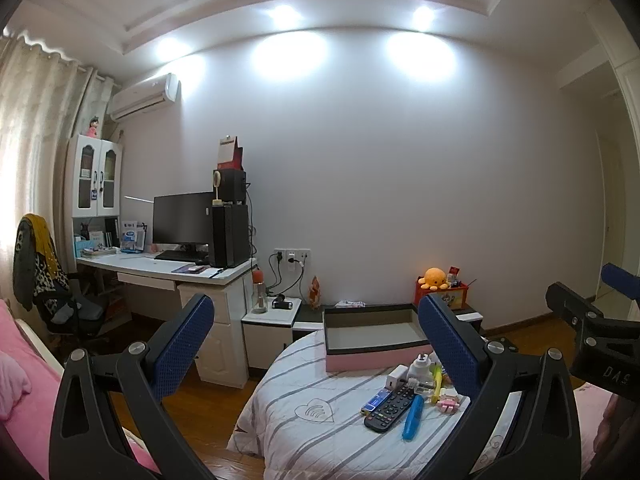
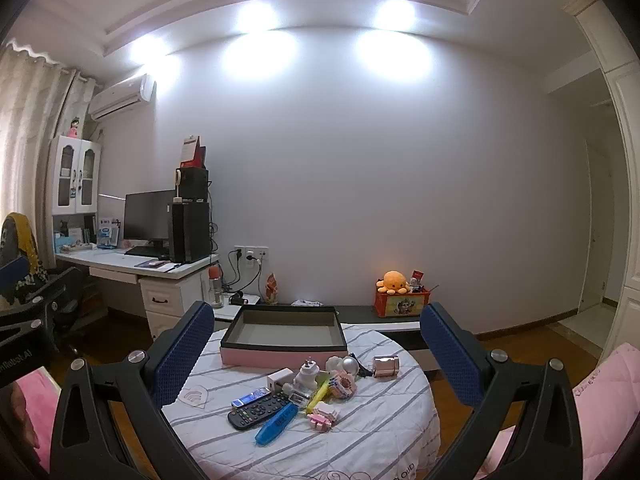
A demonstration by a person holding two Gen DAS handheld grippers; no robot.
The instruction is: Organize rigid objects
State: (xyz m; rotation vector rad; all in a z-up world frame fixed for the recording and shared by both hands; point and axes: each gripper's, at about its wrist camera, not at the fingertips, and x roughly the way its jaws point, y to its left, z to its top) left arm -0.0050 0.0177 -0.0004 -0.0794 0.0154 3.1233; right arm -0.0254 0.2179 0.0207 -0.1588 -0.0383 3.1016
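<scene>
- Clutter (image 1: 404, 396) in the left wrist view lies piled on the striped round table (image 1: 304, 432), just before the empty pink box (image 1: 376, 340). The left gripper (image 1: 316, 344) gapes wide, holding nothing; reaching in, its broad jaws could nudge the remote (image 1: 389, 407) or the blue pen (image 1: 413, 417) off the heap.
- Right wrist view: the right gripper (image 2: 318, 346) is likewise spread and empty. The small pieces touch one another, so one grab may drag neighbours.

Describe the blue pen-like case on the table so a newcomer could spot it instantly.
Find the round table with the striped white cloth, pink tray at its back. In the clutter nearest the camera lies a black remote; the blue case lies alongside its right. It's the only translucent bright-blue, elongated item.
</scene>
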